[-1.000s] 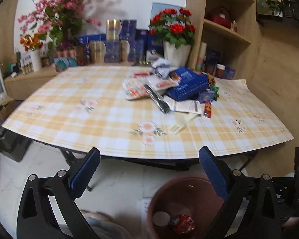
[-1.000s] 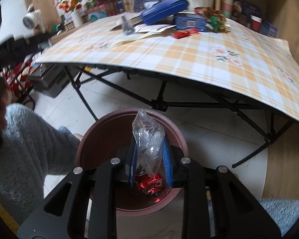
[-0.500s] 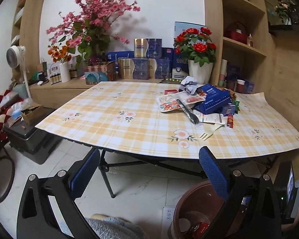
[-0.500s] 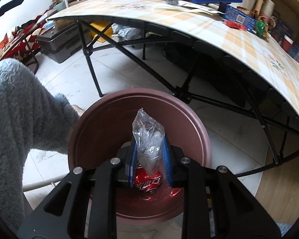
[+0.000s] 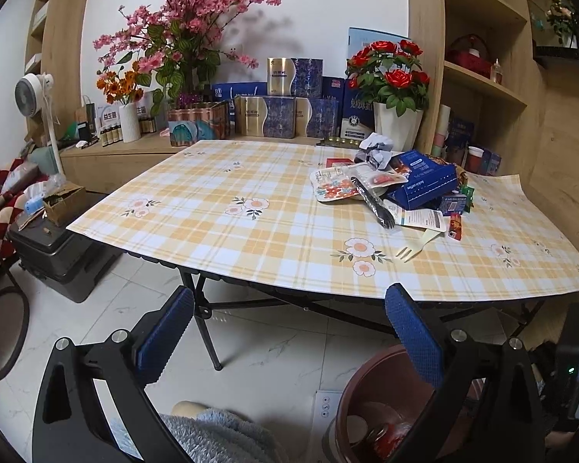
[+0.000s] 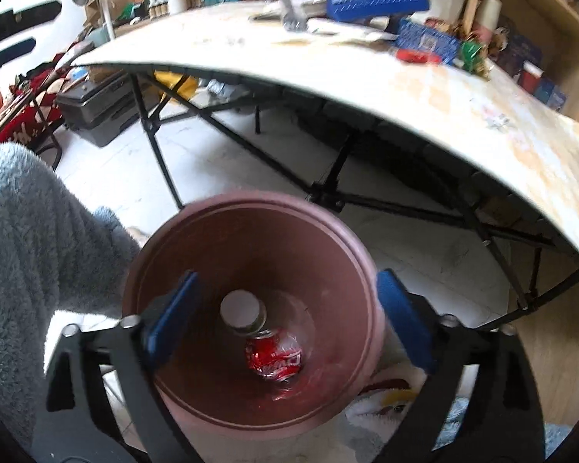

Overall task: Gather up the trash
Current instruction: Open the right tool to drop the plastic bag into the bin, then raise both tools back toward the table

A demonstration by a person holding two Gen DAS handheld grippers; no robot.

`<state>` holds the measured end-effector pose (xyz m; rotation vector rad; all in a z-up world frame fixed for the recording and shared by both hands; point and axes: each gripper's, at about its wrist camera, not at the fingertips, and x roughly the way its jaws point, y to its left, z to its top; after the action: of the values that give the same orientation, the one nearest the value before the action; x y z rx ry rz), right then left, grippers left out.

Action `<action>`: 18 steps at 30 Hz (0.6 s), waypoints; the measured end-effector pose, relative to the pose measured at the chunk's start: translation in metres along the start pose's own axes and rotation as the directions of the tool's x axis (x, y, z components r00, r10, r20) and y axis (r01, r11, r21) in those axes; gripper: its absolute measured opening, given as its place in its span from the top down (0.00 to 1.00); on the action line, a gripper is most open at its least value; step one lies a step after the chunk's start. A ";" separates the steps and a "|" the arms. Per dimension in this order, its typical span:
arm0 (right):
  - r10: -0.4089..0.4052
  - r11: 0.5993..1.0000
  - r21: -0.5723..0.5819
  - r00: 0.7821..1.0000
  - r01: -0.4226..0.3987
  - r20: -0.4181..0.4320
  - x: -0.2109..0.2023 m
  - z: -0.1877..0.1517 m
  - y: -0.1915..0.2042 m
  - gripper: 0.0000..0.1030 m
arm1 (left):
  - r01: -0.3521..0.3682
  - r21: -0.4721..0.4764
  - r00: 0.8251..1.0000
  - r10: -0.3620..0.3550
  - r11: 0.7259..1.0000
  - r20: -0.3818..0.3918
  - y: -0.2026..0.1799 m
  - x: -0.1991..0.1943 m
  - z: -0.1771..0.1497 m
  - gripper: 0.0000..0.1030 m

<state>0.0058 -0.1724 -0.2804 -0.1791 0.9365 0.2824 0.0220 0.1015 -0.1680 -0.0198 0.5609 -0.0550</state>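
My right gripper [image 6: 288, 277] hangs over the mouth of the reddish-brown bin [image 6: 251, 208]. Its jaws are opening and nothing is between them. In the bin's bottom lie a red can [image 6: 276, 355], a white cup [image 6: 241, 308] and what looks like clear plastic around the can. My left gripper [image 5: 288, 297] is open and empty, short of the table's near edge. A trash pile sits on the table's right half: a blue box [image 5: 424, 185], crumpled paper [image 5: 376, 146], a floral paper plate [image 5: 334, 189], a black utensil [image 5: 374, 204], a wooden fork [image 5: 415, 247] and a red wrapper [image 5: 455, 227].
The folding table [image 5: 251, 231] wears a yellow checked cloth and has black crossed legs. The bin [image 5: 366, 370] stands on the white tile floor by its front right. A black case [image 5: 58, 254] sits at left. A fluffy grey sleeve [image 6: 27, 231] is beside the bin. Shelves stand at right.
My right gripper's jaws went from shut on a clear plastic bag to wide apart, and the bag is gone from between them. The left view swung a little along the table.
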 end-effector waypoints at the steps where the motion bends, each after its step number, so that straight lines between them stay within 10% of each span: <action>1: -0.007 1.000 0.005 1.000 0.007 0.014 -0.004 0.001 -0.002 0.06 | -0.001 -0.001 1.000 0.001 1.000 0.000 0.000 0.000 0.000 0.06; 18: -0.145 0.984 0.132 0.974 0.123 0.175 -0.076 0.032 -0.042 0.06 | 0.028 0.002 0.999 -0.028 1.000 -0.018 -0.004 0.005 0.004 0.06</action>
<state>0.0016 -0.2156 -0.1989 -0.1028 0.7511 0.1144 0.0278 0.0975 -0.1670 -0.0252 0.5783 -0.0833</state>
